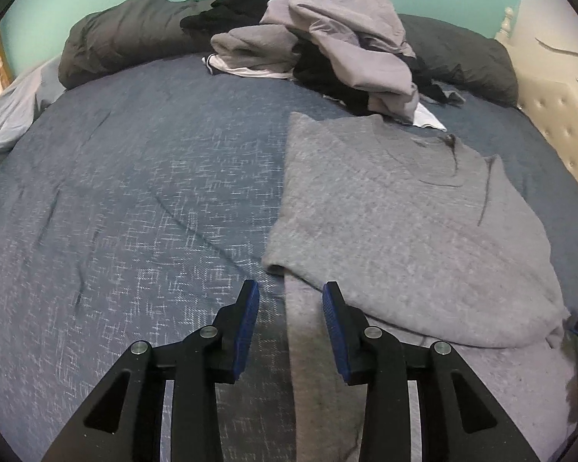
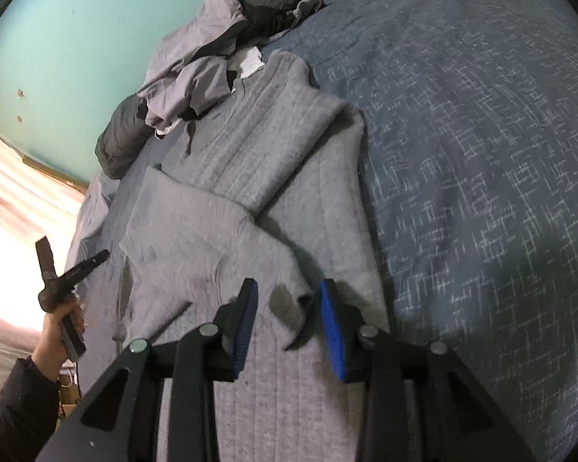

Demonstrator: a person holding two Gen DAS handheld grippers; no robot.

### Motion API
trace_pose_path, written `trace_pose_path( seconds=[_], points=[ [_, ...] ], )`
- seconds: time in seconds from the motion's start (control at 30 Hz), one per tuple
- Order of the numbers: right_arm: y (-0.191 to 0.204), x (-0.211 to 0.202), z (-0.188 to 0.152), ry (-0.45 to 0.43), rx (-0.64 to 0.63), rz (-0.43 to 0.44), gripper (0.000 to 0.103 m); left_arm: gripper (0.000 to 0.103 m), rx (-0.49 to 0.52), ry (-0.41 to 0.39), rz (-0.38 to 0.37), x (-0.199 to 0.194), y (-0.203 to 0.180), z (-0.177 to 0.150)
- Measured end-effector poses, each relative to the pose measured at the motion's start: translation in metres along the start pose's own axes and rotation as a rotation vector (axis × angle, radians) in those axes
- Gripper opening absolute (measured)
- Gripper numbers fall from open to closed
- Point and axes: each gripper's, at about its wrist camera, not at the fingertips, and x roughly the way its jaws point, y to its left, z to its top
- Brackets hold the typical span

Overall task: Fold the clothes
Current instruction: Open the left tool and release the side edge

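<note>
One grey knit sweater (image 2: 250,177) lies spread on the blue bed cover (image 1: 115,192), sleeves crossed over its front, near a heap of unfolded clothes (image 1: 327,38) at the far end. It looks soft, floppy and fairly thick, so I'd guess it sags and bunches unless pinched at an edge or cuff. Both the left tool (image 1: 291,304) and right tool (image 2: 289,304) hang wide and empty, the right one over a sleeve cuff (image 2: 293,300).

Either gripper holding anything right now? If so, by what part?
Nothing held. The left gripper is open above the grey sweater near its edge; the right gripper is open over a folded sleeve cuff, not clamped on it.
</note>
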Motion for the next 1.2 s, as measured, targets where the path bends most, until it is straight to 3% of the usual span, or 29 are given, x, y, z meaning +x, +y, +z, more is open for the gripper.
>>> trace_pose_path(
  seconds=[0.2, 0.23, 0.3, 0.37, 0.53, 0.97, 1.2],
  points=[
    [0.003, 0.007, -0.006, 0.005, -0.009, -0.019, 0.032, 0.038, 0.0, 0.002, -0.012, -0.007, 0.0, -0.006],
    [0.005, 0.006, -0.006, 0.001, -0.016, -0.017, 0.029, 0.038, -0.001, 0.002, -0.013, -0.008, 0.001, -0.006],
    [0.009, 0.004, -0.006, -0.01, -0.031, -0.01, 0.01, 0.038, -0.003, 0.001, -0.014, -0.01, 0.002, -0.007],
    [0.011, 0.001, -0.005, -0.021, -0.03, 0.003, 0.005, 0.038, -0.004, 0.001, -0.013, -0.012, 0.003, -0.007],
    [0.012, -0.014, -0.003, -0.036, 0.016, 0.09, 0.004, 0.038, 0.003, -0.004, -0.009, -0.018, 0.002, -0.006],
    [-0.001, -0.015, -0.011, 0.013, 0.071, 0.066, 0.004, 0.038, -0.005, 0.019, 0.011, -0.011, 0.009, -0.005],
    [-0.01, -0.027, -0.014, -0.006, 0.079, 0.047, 0.001, 0.038, -0.048, 0.026, 0.004, 0.002, 0.017, 0.004]
  ],
)
